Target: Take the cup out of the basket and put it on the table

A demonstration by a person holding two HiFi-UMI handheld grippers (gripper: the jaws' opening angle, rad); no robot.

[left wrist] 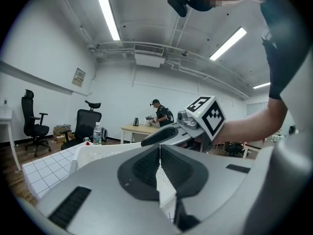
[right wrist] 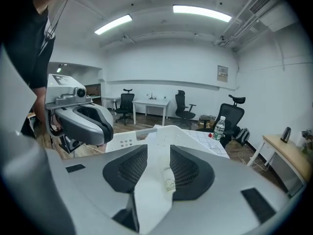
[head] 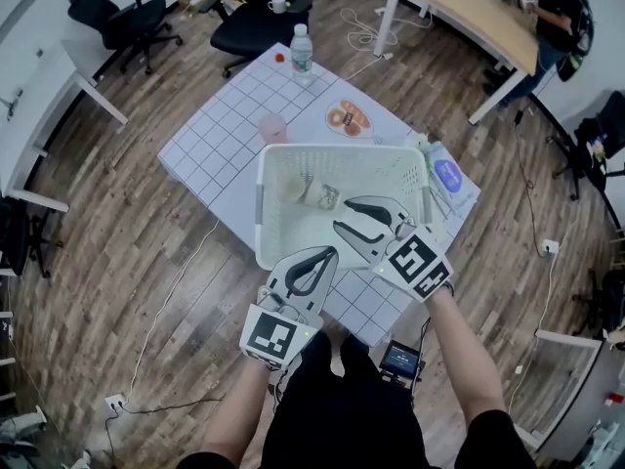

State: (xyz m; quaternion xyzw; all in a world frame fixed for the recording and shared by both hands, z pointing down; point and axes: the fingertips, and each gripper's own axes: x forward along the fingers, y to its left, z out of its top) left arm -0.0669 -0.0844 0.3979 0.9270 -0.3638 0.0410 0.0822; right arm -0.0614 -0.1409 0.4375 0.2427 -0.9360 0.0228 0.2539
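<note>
A white plastic basket [head: 342, 149] stands on the white gridded table [head: 210, 149]. A clear cup [head: 321, 195] lies on its side on the basket floor. My right gripper [head: 342, 215] reaches down into the basket from the near right, its jaws apart, tips just short of the cup. In the right gripper view the cup [right wrist: 168, 177] shows in the gap between the pads, which do not press on it. My left gripper [head: 328, 254] hovers at the basket's near rim, shut and empty; its jaws meet in the left gripper view [left wrist: 160, 153].
On the table beyond the basket are a pink cup [head: 272, 127], a water bottle [head: 302, 51] and a plate of doughnuts [head: 348, 118]. A blue-and-white packet [head: 449, 176] lies right of the basket. Office chairs [head: 264, 18] and a desk with a person [head: 559, 8] stand farther off.
</note>
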